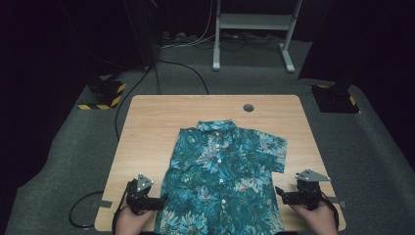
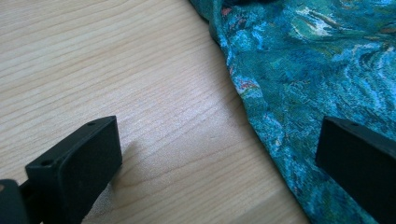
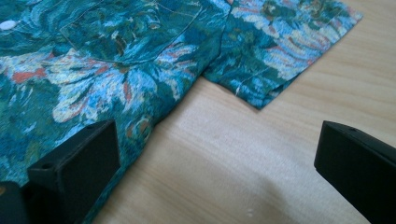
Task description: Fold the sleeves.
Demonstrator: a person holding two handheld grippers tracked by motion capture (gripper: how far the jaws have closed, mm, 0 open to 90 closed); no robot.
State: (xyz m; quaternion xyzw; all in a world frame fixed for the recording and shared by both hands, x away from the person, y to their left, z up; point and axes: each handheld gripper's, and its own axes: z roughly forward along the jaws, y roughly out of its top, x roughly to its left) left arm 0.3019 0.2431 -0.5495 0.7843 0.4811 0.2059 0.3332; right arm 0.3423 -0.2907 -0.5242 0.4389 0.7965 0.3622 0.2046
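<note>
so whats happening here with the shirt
A person holds a gripper in each hand at the near corners of a teal floral shirt lying flat, buttoned and face up on a wooden table. The left gripper sits at the shirt's lower left edge, the right gripper at its lower right edge. Both are open: each has its fingers spread across the hem edge, and neither has gripped the cloth yet.

shirt (image 1: pixel 222 171): lies on the table (image 1: pixel 151 127), between my grippers
my left gripper (image 1: pixel 164 199): left of its hem
my right gripper (image 1: pixel 279 192): right of it
</note>
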